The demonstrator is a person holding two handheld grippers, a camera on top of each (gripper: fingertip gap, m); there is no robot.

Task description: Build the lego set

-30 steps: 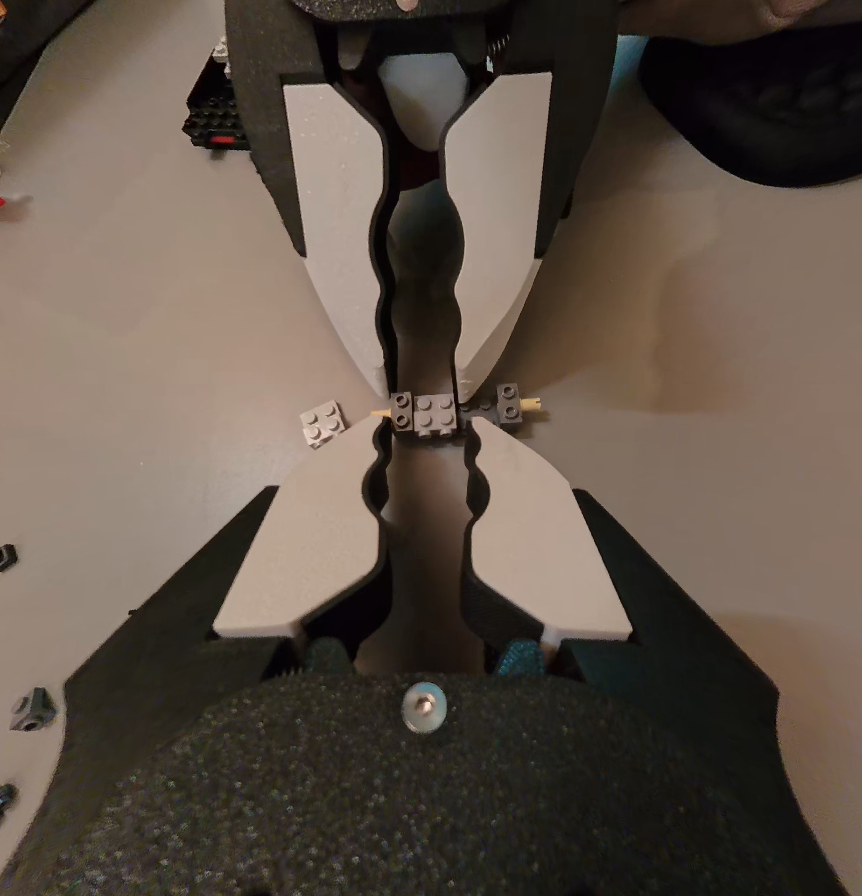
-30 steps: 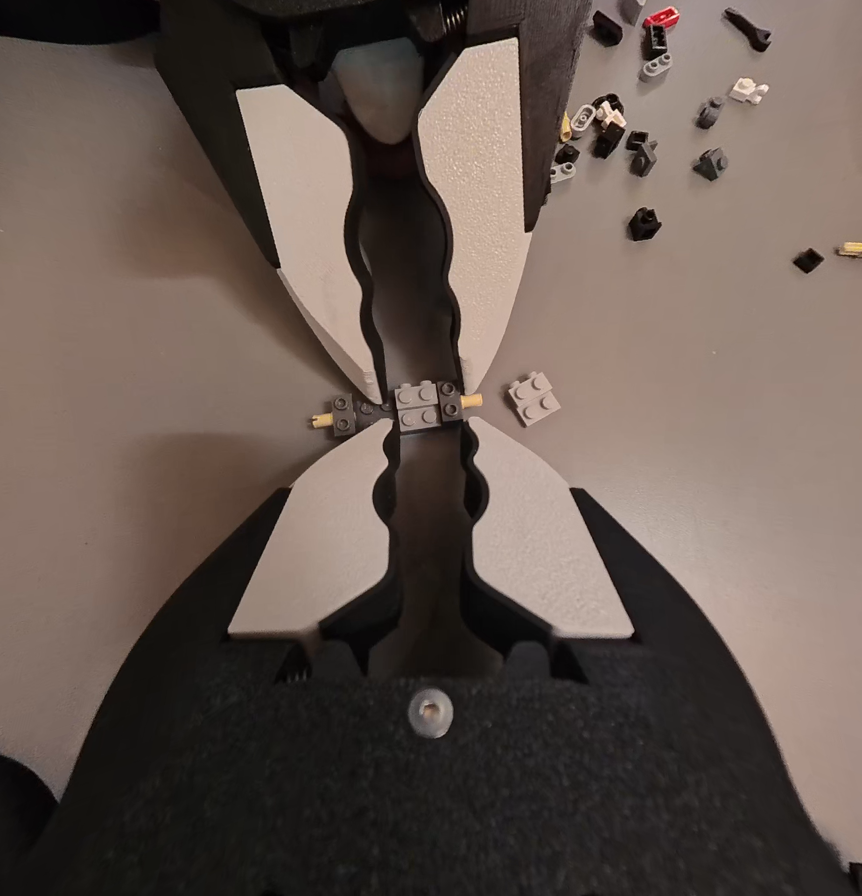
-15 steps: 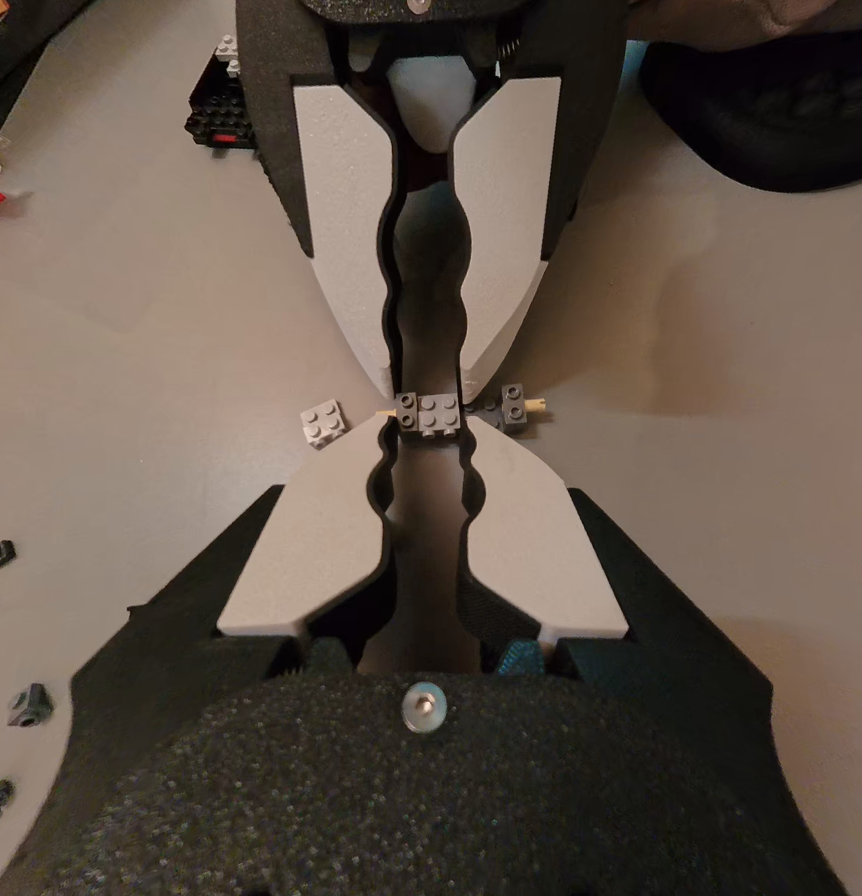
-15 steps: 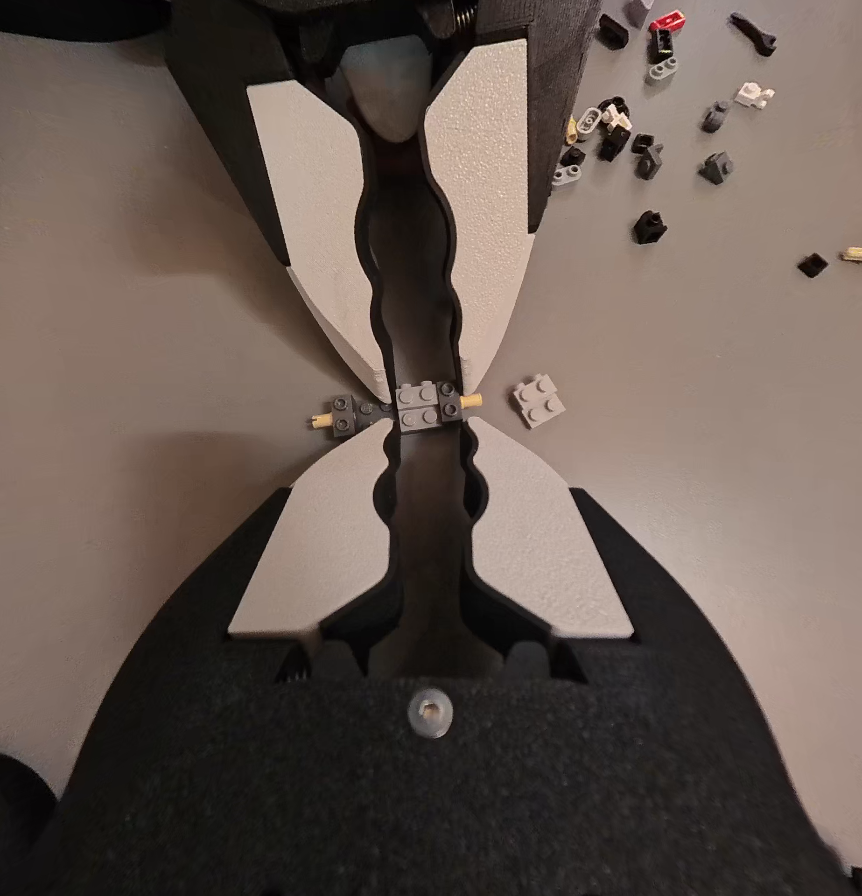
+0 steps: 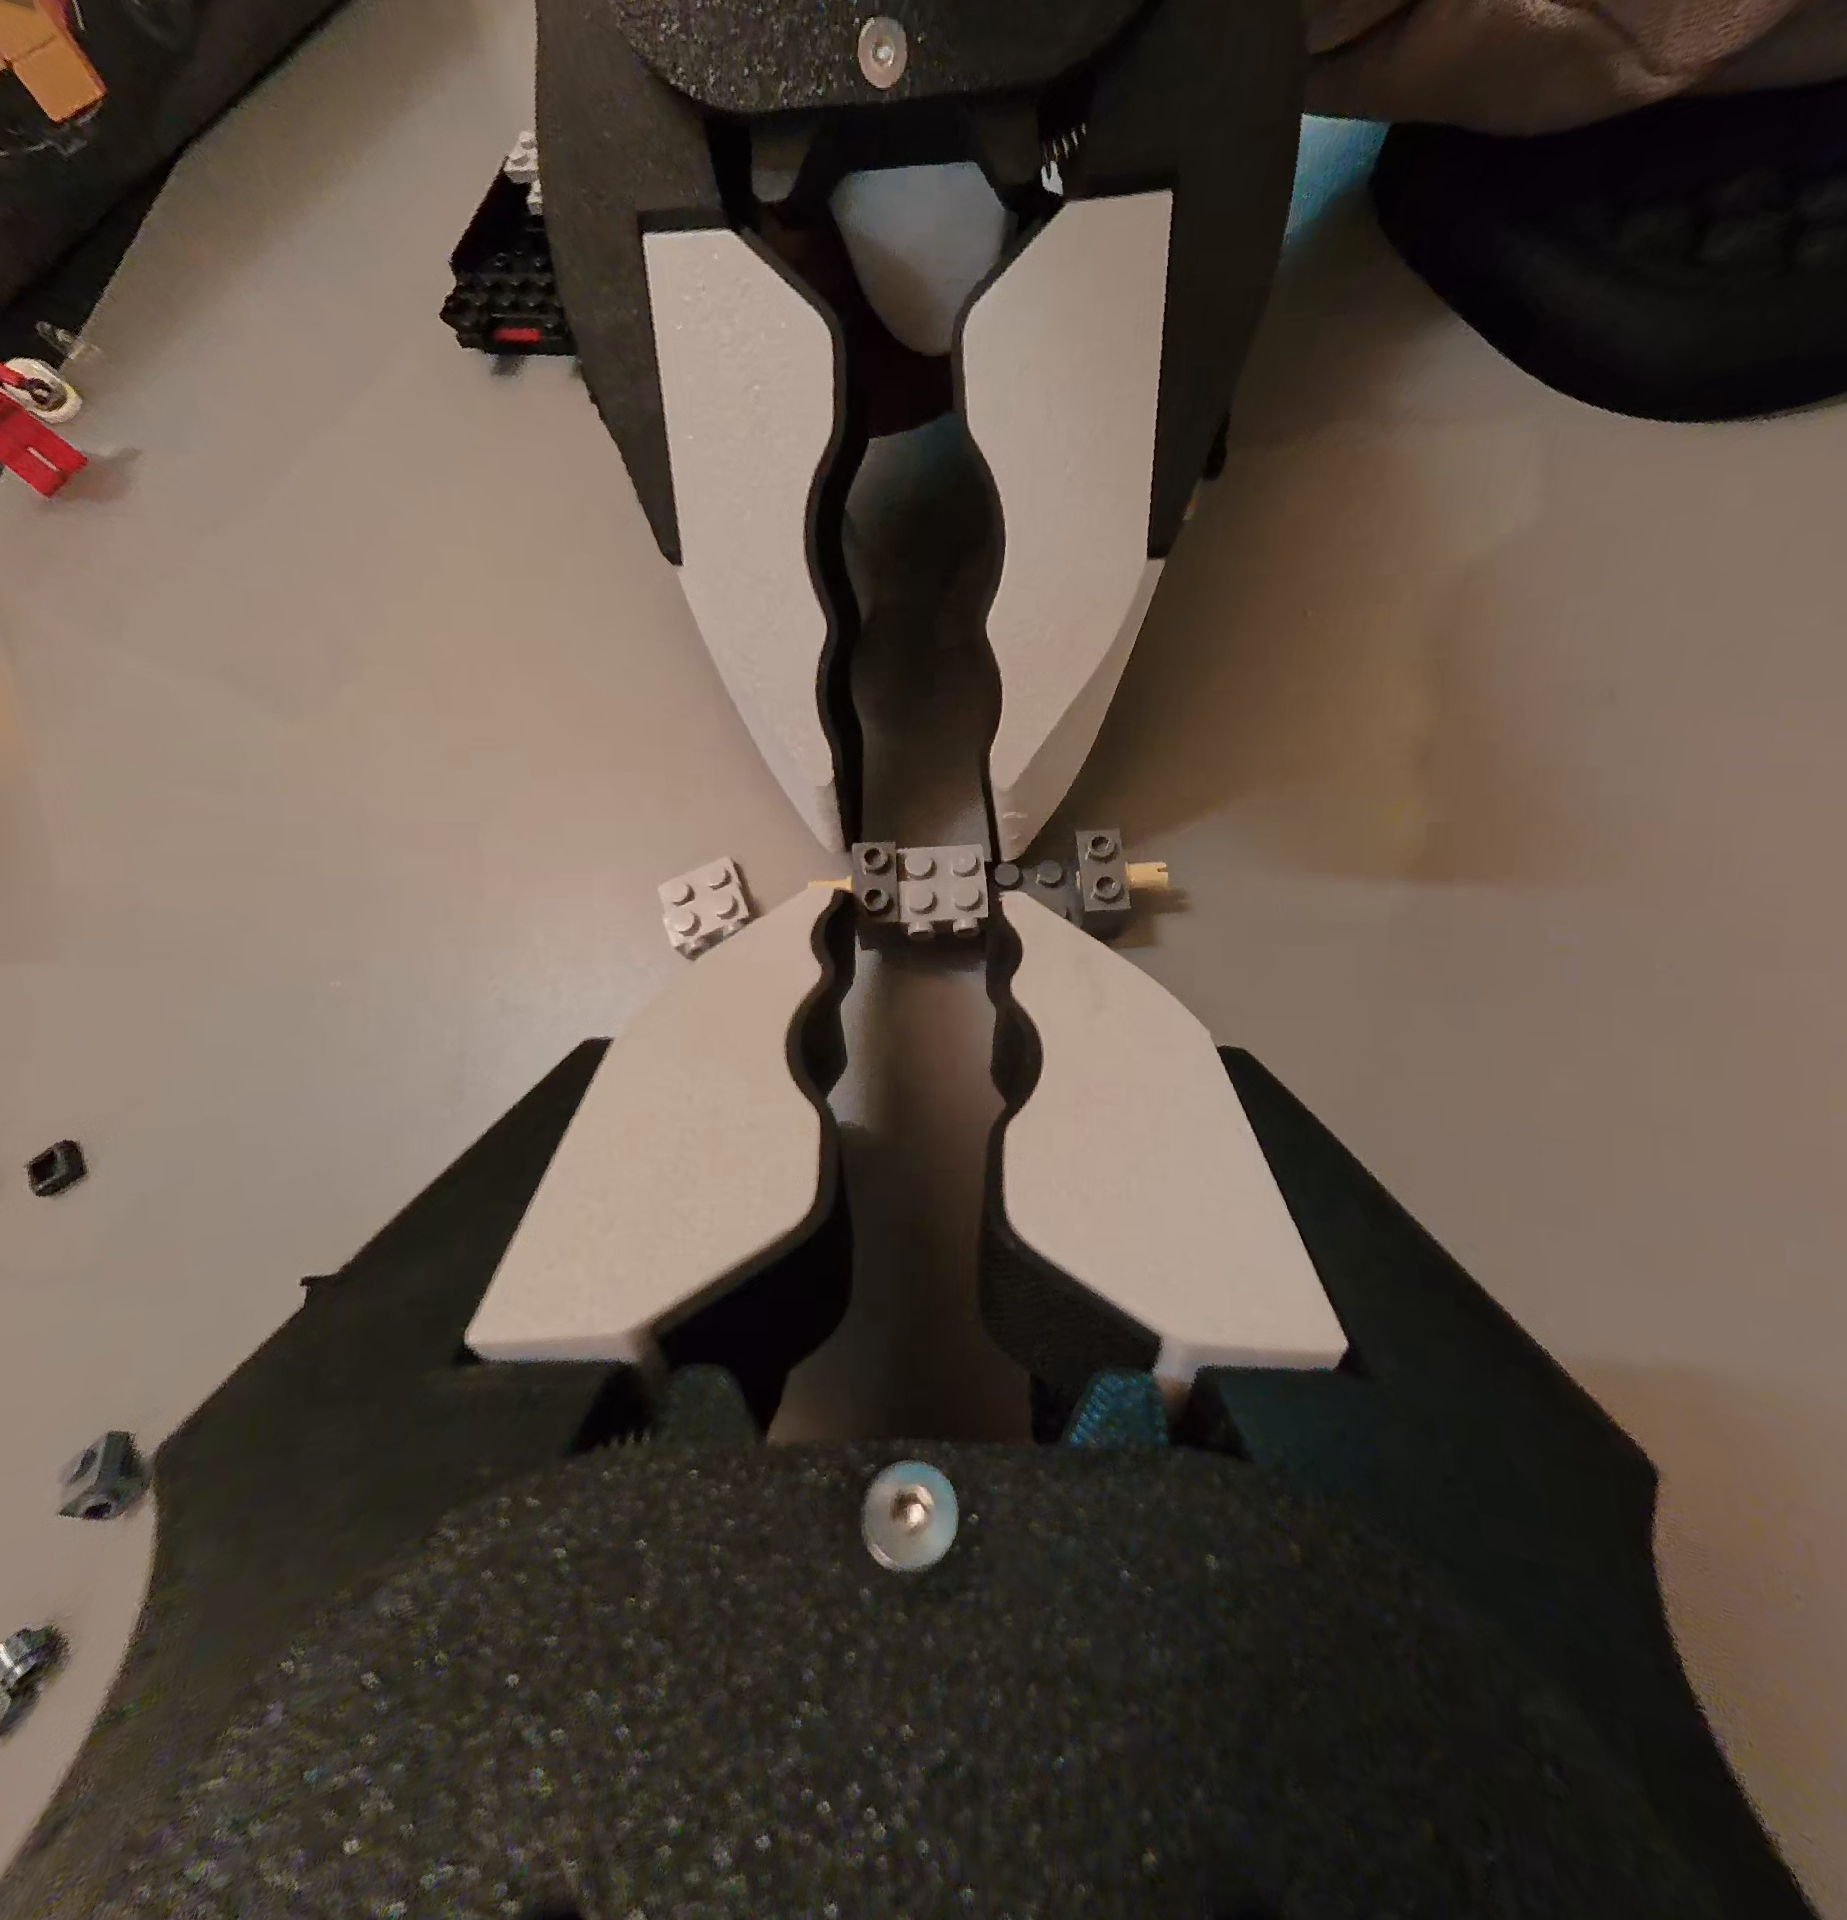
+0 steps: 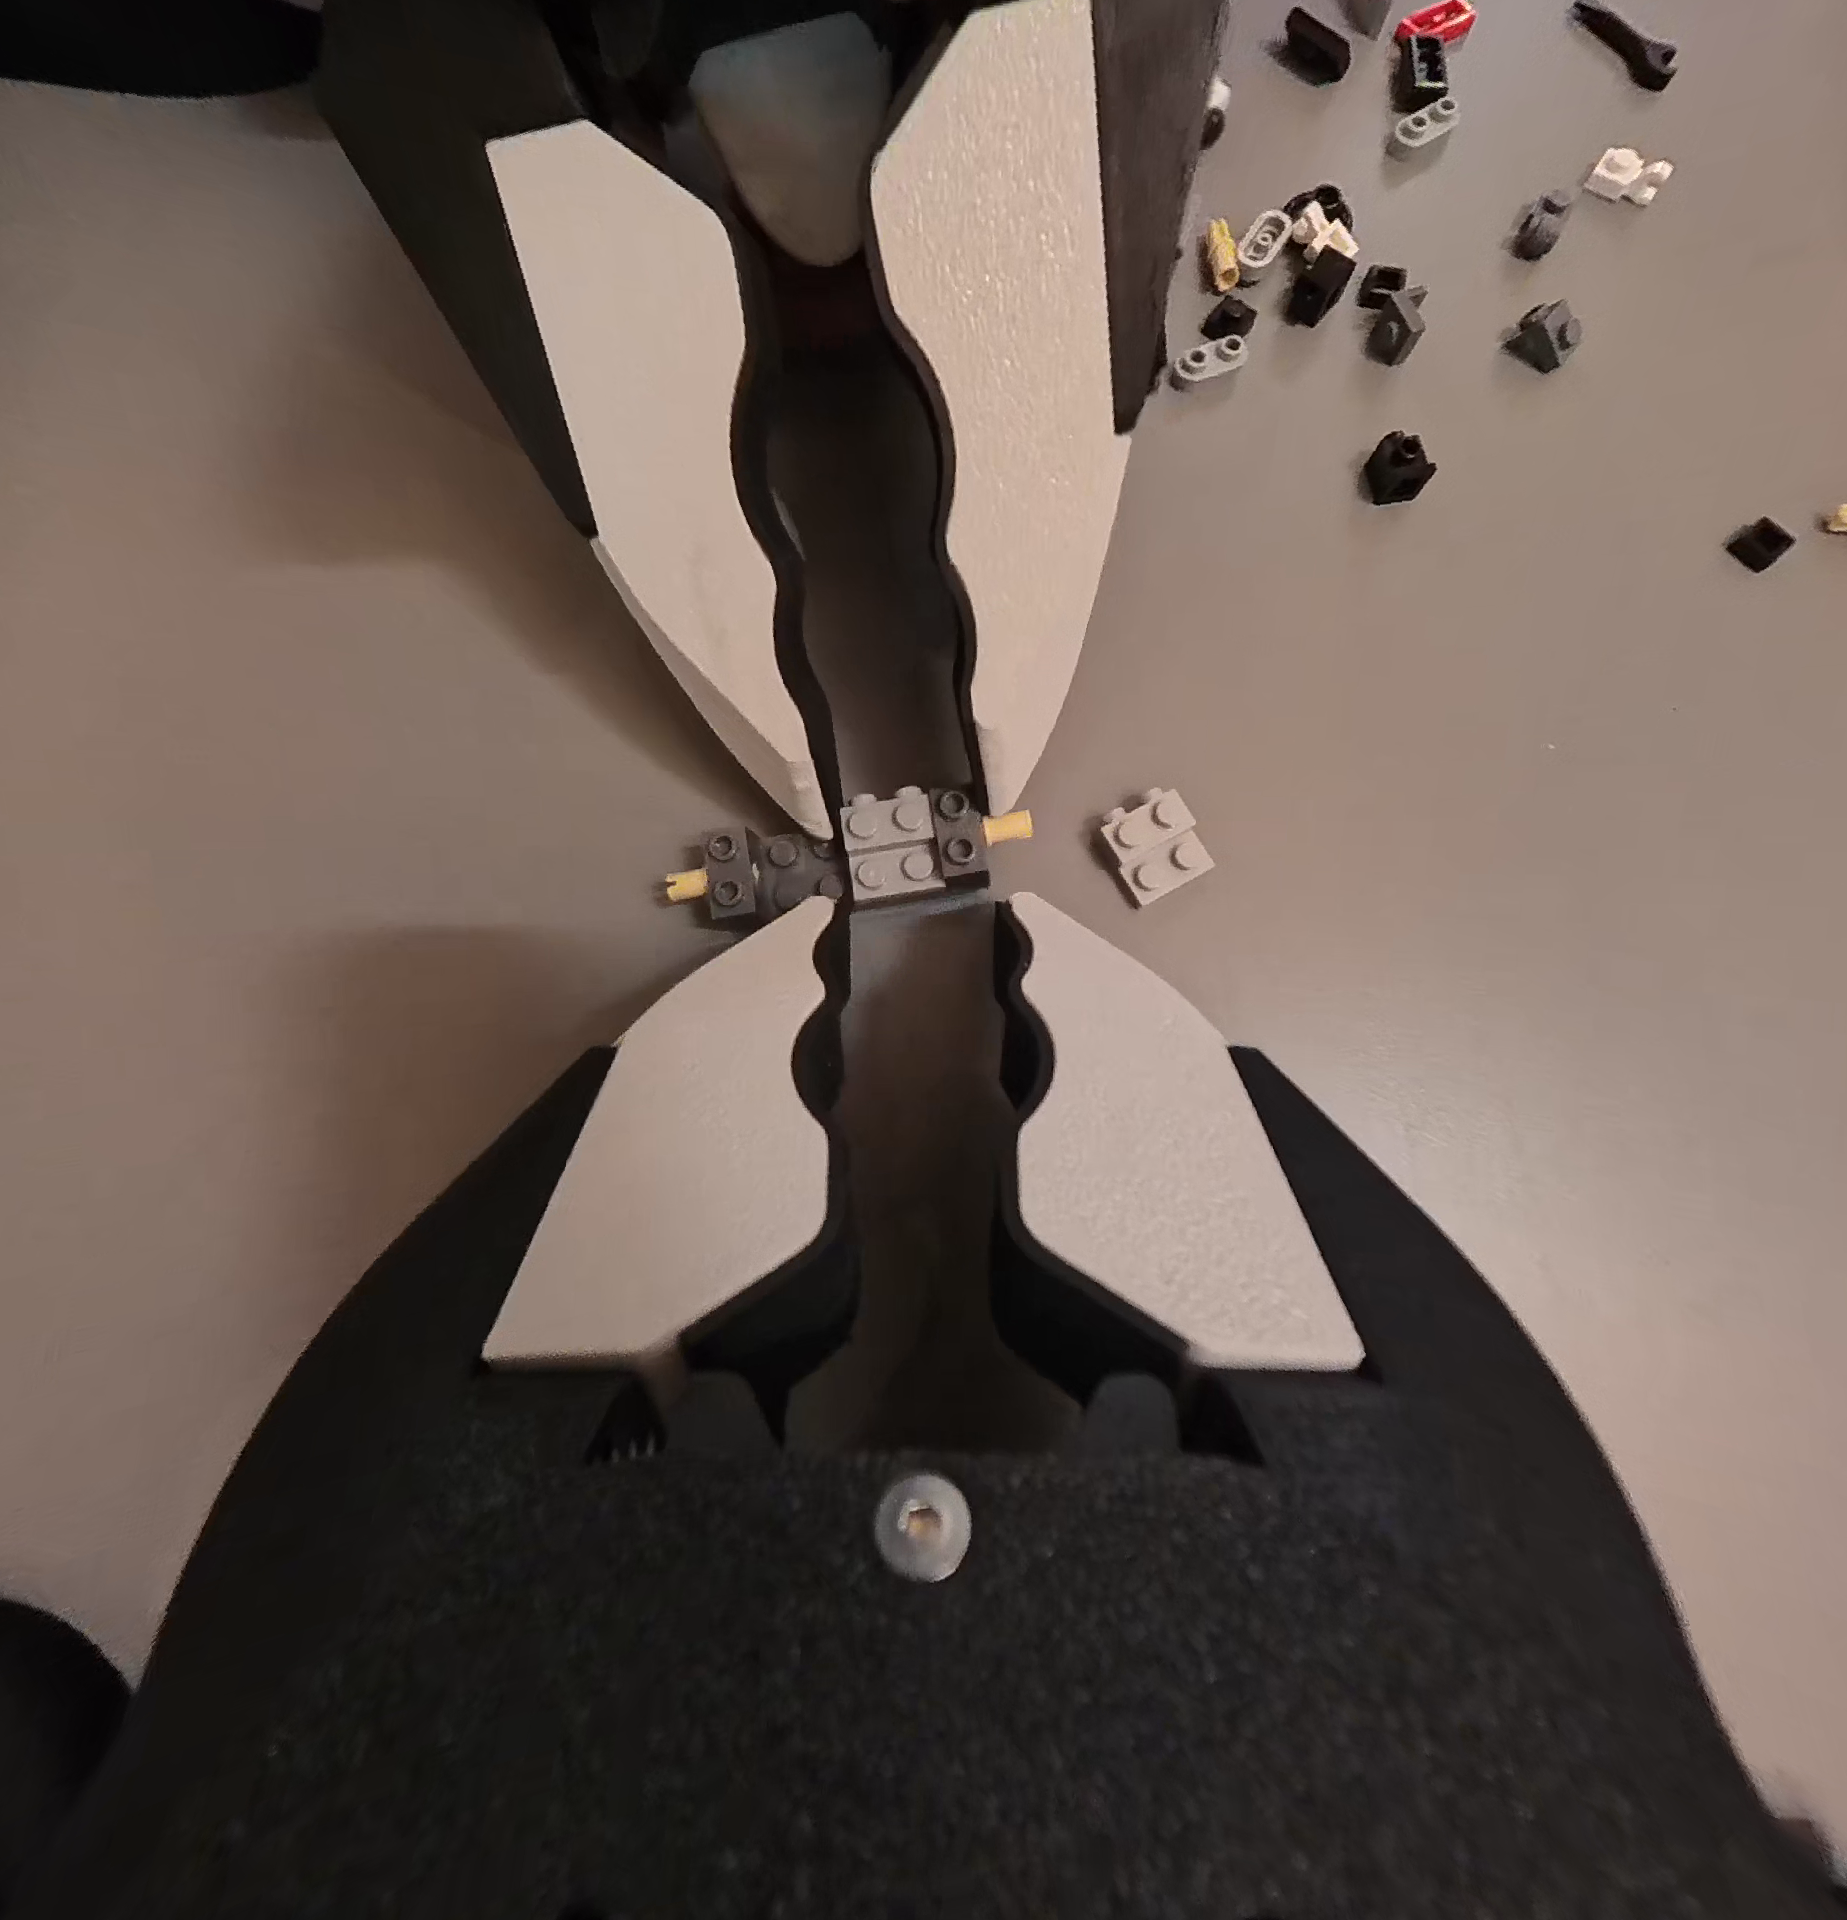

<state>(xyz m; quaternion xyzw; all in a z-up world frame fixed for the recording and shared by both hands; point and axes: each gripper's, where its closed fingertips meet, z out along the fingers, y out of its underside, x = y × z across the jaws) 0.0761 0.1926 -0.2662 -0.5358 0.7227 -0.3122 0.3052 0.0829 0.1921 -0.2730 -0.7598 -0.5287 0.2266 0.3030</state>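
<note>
A small grey lego assembly [image 5: 924,891] with a tan pin at each end lies on the grey table; it also shows in the right wrist view [image 6: 903,847]. My left gripper [image 5: 924,925] is shut on its light grey middle block from the near side. My right gripper [image 6: 924,914] faces it tip to tip and is shut on the same block from the other side, with its jaws just as narrow. In the left wrist view the right gripper [image 5: 919,831] comes in from the top. A loose light grey 2x2 plate [image 5: 706,904] lies beside the assembly, and is also in the right wrist view [image 6: 1156,847].
Several loose black, grey, white and red pieces [image 6: 1314,260] lie scattered at the top right of the right wrist view. A black brick build [image 5: 503,291] stands behind the right gripper. A dark bag [image 5: 1646,239] is at the far right, and small pieces [image 5: 57,1166] lie at the left edge. My two grippers' fingertips are within a few centimetres of each other.
Both grippers stay shut on the assembly. The right gripper has shifted slightly, so the assembly now sits a little farther out at its fingertips.
</note>
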